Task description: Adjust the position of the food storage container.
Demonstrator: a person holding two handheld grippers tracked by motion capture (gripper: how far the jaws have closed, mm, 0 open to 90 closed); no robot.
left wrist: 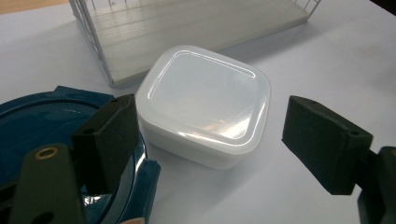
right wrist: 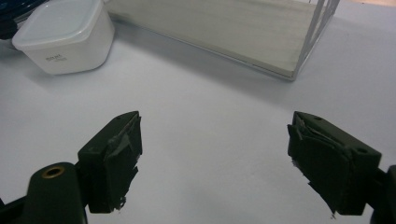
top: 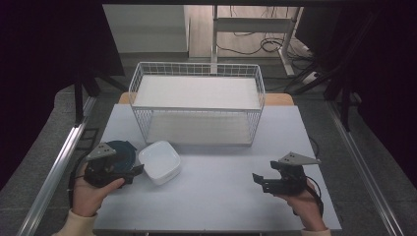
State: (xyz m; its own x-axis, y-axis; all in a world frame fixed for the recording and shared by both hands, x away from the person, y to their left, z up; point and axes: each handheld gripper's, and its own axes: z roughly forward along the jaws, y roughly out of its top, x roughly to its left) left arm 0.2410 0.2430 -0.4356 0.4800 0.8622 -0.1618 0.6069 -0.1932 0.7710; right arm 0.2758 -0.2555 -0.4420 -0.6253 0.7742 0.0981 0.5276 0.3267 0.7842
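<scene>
1. Square lidded plastic container (left wrist: 203,105): translucent milky white.
2. Round plastic dish (left wrist: 42,130): dark teal-blue.
3. Wire-grid shelf rack (top: 196,103): white, with pale boards.
4. Flat tabletop (top: 221,196): plain pale grey.
5. Gripper jaws: black.

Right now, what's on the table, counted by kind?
White lidded container: 1
Dark blue round dish: 1
White wire rack: 1
Total: 3
</scene>
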